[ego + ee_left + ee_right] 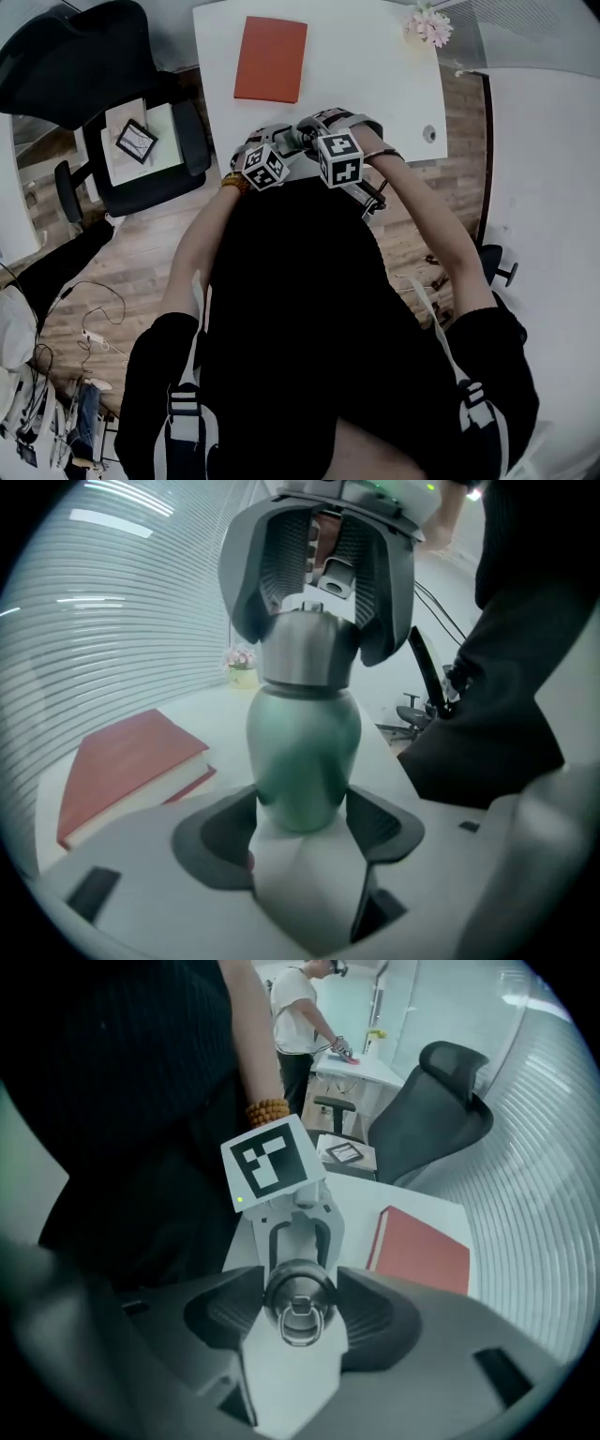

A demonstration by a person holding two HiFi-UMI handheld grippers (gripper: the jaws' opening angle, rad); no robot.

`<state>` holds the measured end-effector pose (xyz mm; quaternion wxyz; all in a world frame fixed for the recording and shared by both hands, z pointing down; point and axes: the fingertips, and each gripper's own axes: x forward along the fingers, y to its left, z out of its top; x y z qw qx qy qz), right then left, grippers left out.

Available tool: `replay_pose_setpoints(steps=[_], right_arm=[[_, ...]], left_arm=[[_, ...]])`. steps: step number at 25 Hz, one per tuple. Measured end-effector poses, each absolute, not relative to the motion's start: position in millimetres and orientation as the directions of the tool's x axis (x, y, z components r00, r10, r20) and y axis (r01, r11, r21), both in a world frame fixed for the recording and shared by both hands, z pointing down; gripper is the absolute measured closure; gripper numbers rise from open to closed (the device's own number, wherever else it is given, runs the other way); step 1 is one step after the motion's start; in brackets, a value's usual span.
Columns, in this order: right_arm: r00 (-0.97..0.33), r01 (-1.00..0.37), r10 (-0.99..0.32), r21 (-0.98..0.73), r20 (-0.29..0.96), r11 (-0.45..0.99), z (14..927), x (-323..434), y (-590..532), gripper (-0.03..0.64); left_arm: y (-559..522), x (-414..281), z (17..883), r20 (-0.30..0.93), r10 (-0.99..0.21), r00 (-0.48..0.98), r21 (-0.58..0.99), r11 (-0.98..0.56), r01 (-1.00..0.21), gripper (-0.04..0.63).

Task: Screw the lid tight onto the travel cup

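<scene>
Low in the centre of the left gripper view, the left hand-held gripper (pixel 305 829) clamps both jaws on the green body of the upright travel cup (pixel 305 747). Just above, the right hand-held gripper (pixel 298 1321) points down from the frame's top, jaws clenched on the silver lid (pixel 300 1286) atop the cup. Farther off at left, a red book (pixel 131 761) lies on the white bench (pixel 217 712).

We can read no words, numbers or brand names anywhere. We find only black-and-white square patterns, which spell nothing, on the two marker cubes (pixel 265 167) (pixel 340 157).
</scene>
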<state>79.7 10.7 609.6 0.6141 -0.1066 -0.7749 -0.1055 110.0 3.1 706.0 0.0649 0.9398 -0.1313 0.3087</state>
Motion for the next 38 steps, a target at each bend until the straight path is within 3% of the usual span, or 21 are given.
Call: replay_pose_setpoints(steps=[4, 7, 10, 13, 21, 26, 28, 31, 34, 38], right_arm=[[-0.256, 0.225, -0.004, 0.064, 0.967, 0.972, 609, 80, 5, 0.354], [-0.355, -0.009, -0.092, 0.095, 0.93, 0.995, 601, 78, -11, 0.281], [-0.43, -0.303, -0.196, 0.064, 0.881, 0.951, 588, 76, -19, 0.276], [-0.415, -0.469, -0.283, 0.063, 0.865, 0.881, 585, 83, -23, 0.276], [-0.352, -0.741, -0.284, -0.08, 0.892, 0.666, 601, 96, -20, 0.276], [-0.338, -0.748, -0.236, -0.108, 0.911, 0.654, 608, 92, -16, 0.279], [-0.317, -0.73, -0.23, -0.082, 0.92, 0.678, 612, 94, -16, 0.35], [-0.32, -0.679, -0.207, -0.072, 0.925, 0.731, 612, 94, -17, 0.356], [-0.335, -0.554, -0.146, -0.069, 0.931, 0.83, 608, 90, -14, 0.357], [-0.308, -0.24, -0.055, -0.022, 0.95, 0.971, 609, 86, -6, 0.359]], left_arm=[[2, 110, 707, 0.597, -0.206, 0.776, 0.041, -0.957, -0.286, 0.291], [1, 110, 708, 0.598, -0.205, 0.775, 0.043, -0.957, -0.286, 0.29], [3, 108, 709, 0.602, -0.198, 0.774, 0.048, -0.958, -0.283, 0.291], [5, 109, 709, 0.604, -0.195, 0.773, 0.054, -0.957, -0.284, 0.29], [3, 110, 709, 0.604, -0.197, 0.772, 0.052, -0.957, -0.285, 0.29], [4, 109, 709, 0.607, -0.191, 0.771, 0.056, -0.958, -0.281, 0.29], [4, 110, 709, 0.606, -0.19, 0.772, 0.058, -0.958, -0.281, 0.291], [4, 110, 709, 0.607, -0.187, 0.772, 0.06, -0.958, -0.279, 0.291], [4, 109, 709, 0.607, -0.186, 0.773, 0.062, -0.958, -0.279, 0.29], [3, 109, 709, 0.606, -0.185, 0.773, 0.064, -0.958, -0.279, 0.291]])
